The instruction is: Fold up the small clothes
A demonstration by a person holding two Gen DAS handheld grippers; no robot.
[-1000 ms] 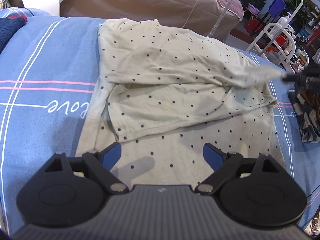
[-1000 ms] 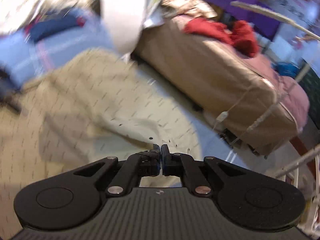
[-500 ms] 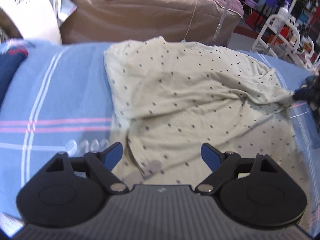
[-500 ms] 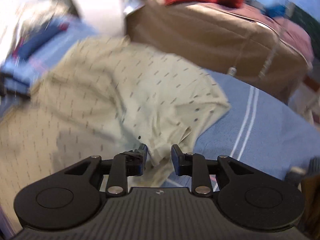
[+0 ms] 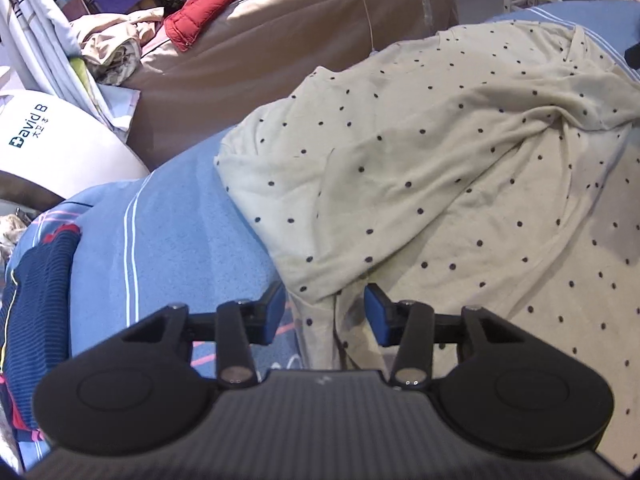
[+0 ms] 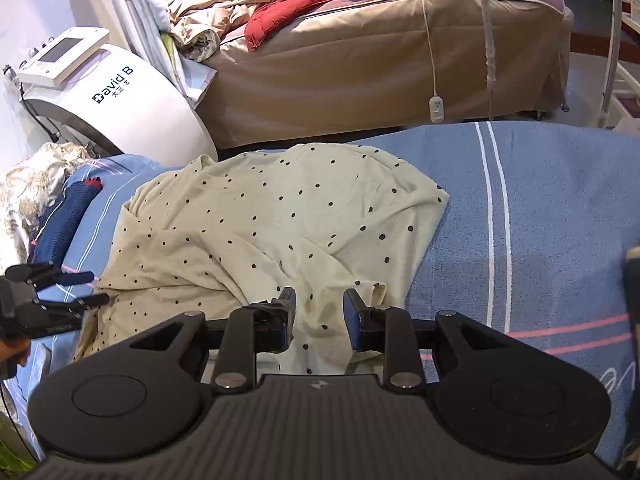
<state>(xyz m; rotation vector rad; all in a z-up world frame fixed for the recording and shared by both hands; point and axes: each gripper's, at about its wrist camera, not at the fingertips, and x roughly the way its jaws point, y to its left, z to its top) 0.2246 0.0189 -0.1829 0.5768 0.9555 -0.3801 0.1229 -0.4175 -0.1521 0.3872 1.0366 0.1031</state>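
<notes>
cream cotton with small dark dots, this soft short-sleeved shirt [image 6: 272, 232] lies rumpled across the middle of the light blue striped bedspread [image 6: 520, 216], one side thrown over itself in loose folds. you should expect it to be light and limp: it will drape, sag and slide over itself, and a pinch may catch one layer or two, so take it at a hem or a corner, not at the bulk.

your left gripper [image 5: 325, 312] stands half open, jaws either side of the folded edge at 6 o'clock in its view, not closed on the cloth. your right gripper [image 6: 319, 312] is also apart, a flap of the hem lying between its blue pads [image 6: 354, 320] without being pinched. that hem is, i judge, the sound place to grasp.

the bedspread is soft and will give under pressure. at 9 o'clock in the right view lies a folded navy ribbed garment [image 6: 66, 216]. beyond, at 12 o'clock, stands a brown-covered bed [image 6: 360, 60] with a red jacket [image 6: 288, 12]; a white domed machine [image 6: 120, 108] sits at 10 o'clock.
</notes>
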